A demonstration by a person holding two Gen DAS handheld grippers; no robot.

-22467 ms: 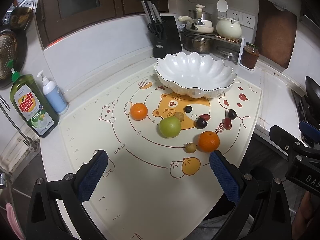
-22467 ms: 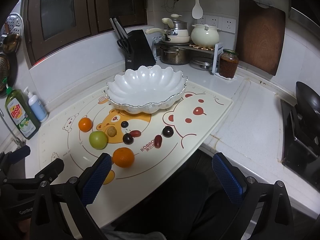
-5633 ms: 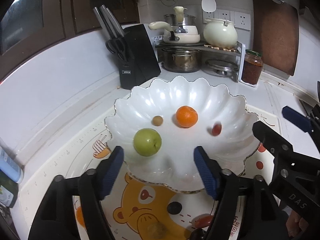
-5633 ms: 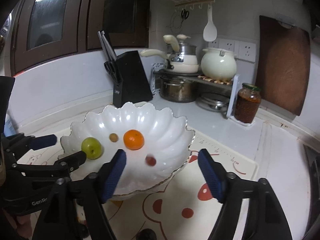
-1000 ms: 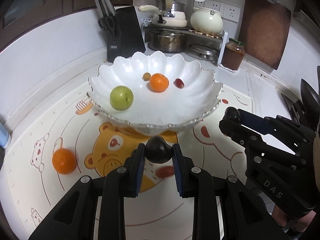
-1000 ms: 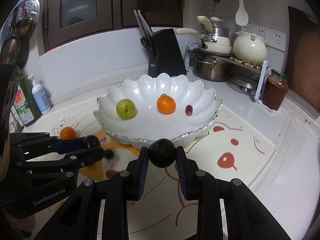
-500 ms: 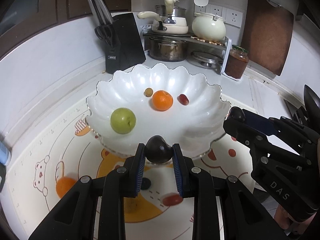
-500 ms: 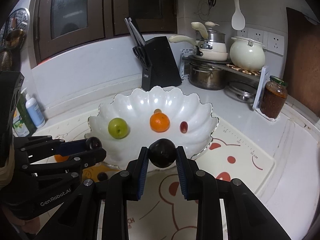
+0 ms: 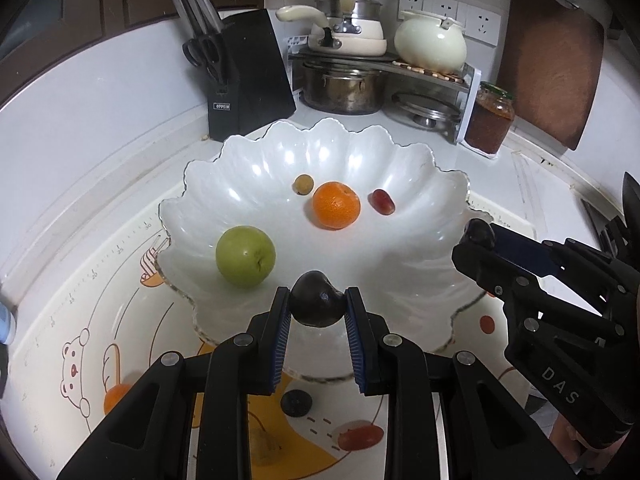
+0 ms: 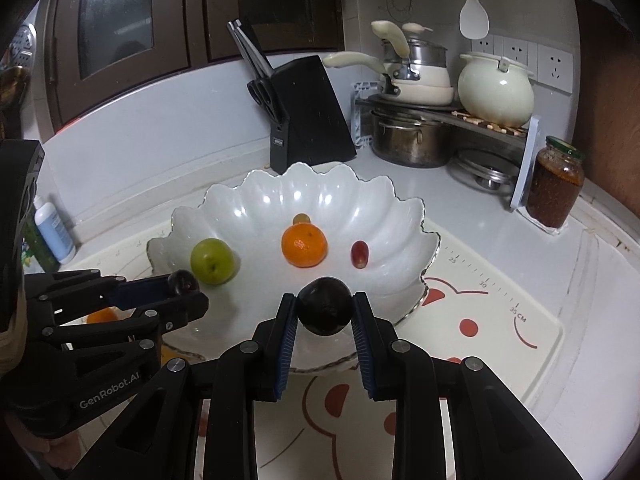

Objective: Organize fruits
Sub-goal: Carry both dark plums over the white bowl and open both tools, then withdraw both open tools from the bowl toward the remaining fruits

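Note:
In the left wrist view my left gripper [image 9: 318, 310] is shut on a dark plum [image 9: 318, 300] over the near rim of the white scalloped bowl [image 9: 188, 176]. In the right wrist view my right gripper [image 10: 325, 318] is shut on a second dark plum [image 10: 325, 311] over the bowl's [image 10: 420, 204] near edge. Inside the bowl lie a green apple [image 9: 245, 256], an orange [image 9: 336, 205], a red grape [image 9: 383, 201] and a small brown fruit [image 9: 303, 184]. On the mat below sit another orange [image 9: 114, 398], a dark grape [image 9: 296, 403] and a red grape [image 9: 360, 436].
Behind the bowl stand a black knife block [image 9: 248, 76], a rack of pots [image 9: 348, 84], a cream pot [image 9: 430, 42] and a jar [image 9: 490, 118]. A wooden board [image 9: 552, 64] leans at the back right. A soap bottle [image 10: 54, 226] stands far left.
Both grippers have moved forward with their plums, from in front of the bowl to over its near rim. The fruit in the bowl has not shifted.

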